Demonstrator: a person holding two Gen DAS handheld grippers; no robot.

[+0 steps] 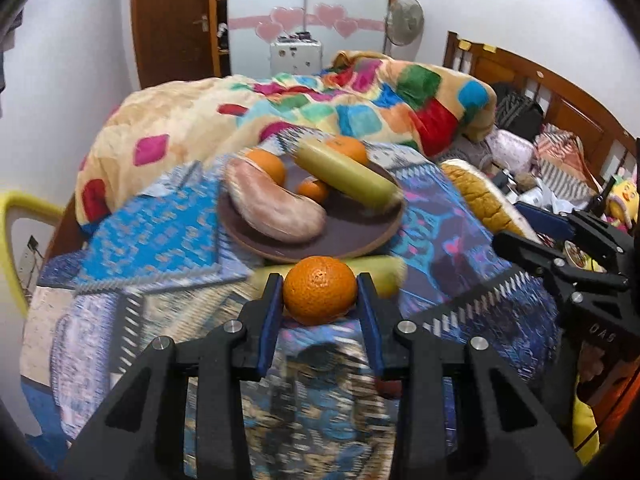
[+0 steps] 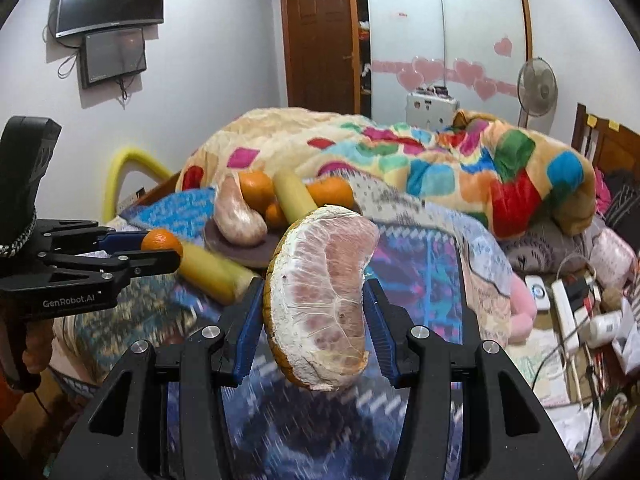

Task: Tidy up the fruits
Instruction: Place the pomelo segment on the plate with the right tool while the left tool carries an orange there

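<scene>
My left gripper [image 1: 320, 292] is shut on an orange mandarin [image 1: 320, 290], held just above the patterned bedspread, short of the brown plate [image 1: 344, 236]. On the plate lie a peeled pomelo wedge [image 1: 272, 208], a yellow-green stalk [image 1: 344, 178] and three mandarins [image 1: 266, 166]. A second yellow-green stalk [image 1: 384, 276] lies on the cloth behind the held mandarin. My right gripper [image 2: 316, 304] is shut on a large peeled pomelo segment [image 2: 320, 300], raised over the bed. From the right wrist view the left gripper [image 2: 156, 250] with its mandarin [image 2: 160, 240] shows at the left, beside the plate [image 2: 248, 254].
A colourful checked blanket [image 1: 304, 108] is heaped behind the plate. A wooden headboard [image 1: 560, 92], clothes and toys crowd the right side. A yellow chair frame [image 1: 16, 232] stands at the left. Cables, a power strip [image 2: 566, 312] and small boxes lie at the right of the bed.
</scene>
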